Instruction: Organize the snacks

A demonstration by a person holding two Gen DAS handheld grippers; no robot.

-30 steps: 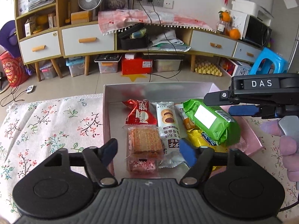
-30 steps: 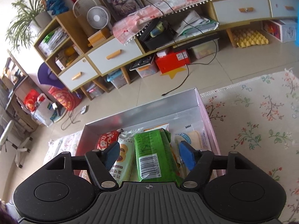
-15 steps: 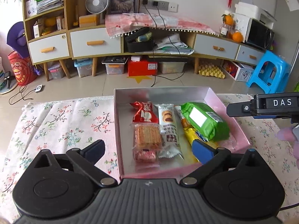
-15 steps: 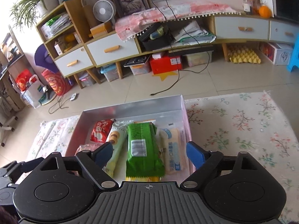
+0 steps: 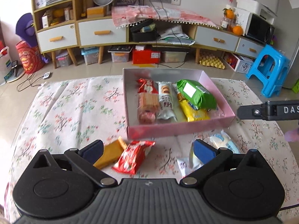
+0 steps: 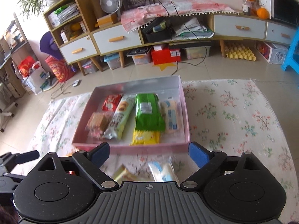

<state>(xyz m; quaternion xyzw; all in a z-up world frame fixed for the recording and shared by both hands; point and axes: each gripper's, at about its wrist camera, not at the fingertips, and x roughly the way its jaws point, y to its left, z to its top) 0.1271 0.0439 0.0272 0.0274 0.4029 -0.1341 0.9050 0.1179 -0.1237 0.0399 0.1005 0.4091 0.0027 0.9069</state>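
A pink box on the floral cloth holds several snacks, among them a green pack lying over a yellow one. In front of the box lie a red packet, an orange-brown wafer and a white-and-blue packet. My left gripper hangs wide open above the red packet and holds nothing. My right gripper is back from the box's front wall, its jaws opening with nothing between them.
The floral cloth covers the table. The tiled floor starts just beyond the box. A long cabinet lines the far wall, and a blue stool stands at the right. A finger of the right gripper shows at the left view's right edge.
Both grippers drew back and up from inside the box and opened wider. The biscuit pack and the green pack stayed in the box. Loose snacks in front of it came into view.
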